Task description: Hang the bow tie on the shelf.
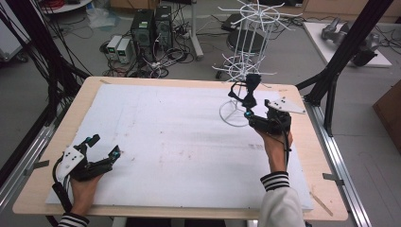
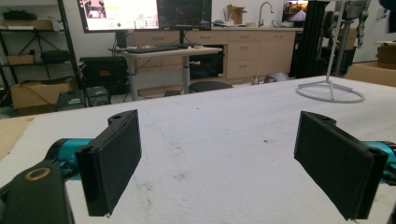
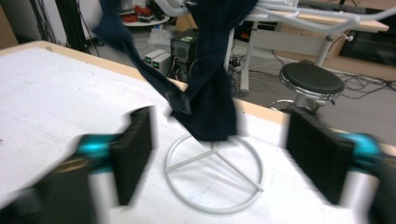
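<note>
A white wire rack (image 1: 246, 56) stands at the back right of the table, its ring base (image 3: 215, 179) on the white board. A dark navy cloth (image 1: 249, 90) hangs from one of its lower arms and dangles between and beyond my right gripper's jaws (image 3: 208, 93). My right gripper (image 1: 255, 112) is just in front of the rack, open, its blurred jaws (image 3: 219, 158) wide apart and holding nothing. My left gripper (image 1: 105, 145) rests at the front left of the board, open and empty (image 2: 219, 163). The rack's base (image 2: 329, 91) lies far off to its right.
A white foam board (image 1: 179, 142) covers most of the wooden table (image 1: 90, 94). Black frame posts (image 1: 345, 52) rise past the table's right edge. Computers, cables and a stool stand on the floor behind the table.
</note>
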Tool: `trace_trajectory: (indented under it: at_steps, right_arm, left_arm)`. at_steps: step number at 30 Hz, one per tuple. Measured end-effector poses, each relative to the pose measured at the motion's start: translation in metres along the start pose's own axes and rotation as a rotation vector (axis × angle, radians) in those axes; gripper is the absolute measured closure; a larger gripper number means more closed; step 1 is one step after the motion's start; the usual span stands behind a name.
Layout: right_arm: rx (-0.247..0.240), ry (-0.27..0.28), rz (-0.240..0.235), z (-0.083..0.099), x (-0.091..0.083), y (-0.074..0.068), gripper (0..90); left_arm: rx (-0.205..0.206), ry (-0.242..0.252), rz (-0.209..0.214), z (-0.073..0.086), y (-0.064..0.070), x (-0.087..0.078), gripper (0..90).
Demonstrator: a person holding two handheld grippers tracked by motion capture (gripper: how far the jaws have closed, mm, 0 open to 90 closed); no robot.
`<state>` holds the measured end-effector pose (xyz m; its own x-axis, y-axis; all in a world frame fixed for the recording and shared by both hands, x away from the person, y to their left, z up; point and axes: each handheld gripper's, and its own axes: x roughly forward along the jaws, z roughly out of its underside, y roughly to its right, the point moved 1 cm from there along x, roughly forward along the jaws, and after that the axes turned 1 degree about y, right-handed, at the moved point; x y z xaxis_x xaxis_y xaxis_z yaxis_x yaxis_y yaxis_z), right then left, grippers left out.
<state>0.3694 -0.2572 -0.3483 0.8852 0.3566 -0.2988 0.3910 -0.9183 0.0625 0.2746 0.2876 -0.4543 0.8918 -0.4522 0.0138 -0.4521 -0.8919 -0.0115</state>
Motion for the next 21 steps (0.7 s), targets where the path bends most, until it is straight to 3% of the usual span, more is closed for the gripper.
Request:
trace_trajectory:
  at_steps: [3,8,15,21]
  right_arm:
    - [-0.009,0.013,-0.010,0.006,-0.004,-0.003,10.9]
    - [-0.019,-0.001,-0.041,0.011,-0.011,-0.007,10.8]
    - [-0.030,0.056,-0.073,0.017,-0.028,-0.012,10.8]
    - [-0.026,0.100,-0.096,0.040,-0.044,-0.016,10.8]
  left_arm:
    - [-0.004,0.005,0.003,0.000,0.000,0.000,15.2]
    - [-0.003,0.013,0.002,0.000,0.000,-0.001,15.2]
    - [-0.005,0.012,0.003,0.000,0.000,-0.001,15.1]
    - [-0.003,0.013,0.004,0.000,0.000,-0.001,15.1]
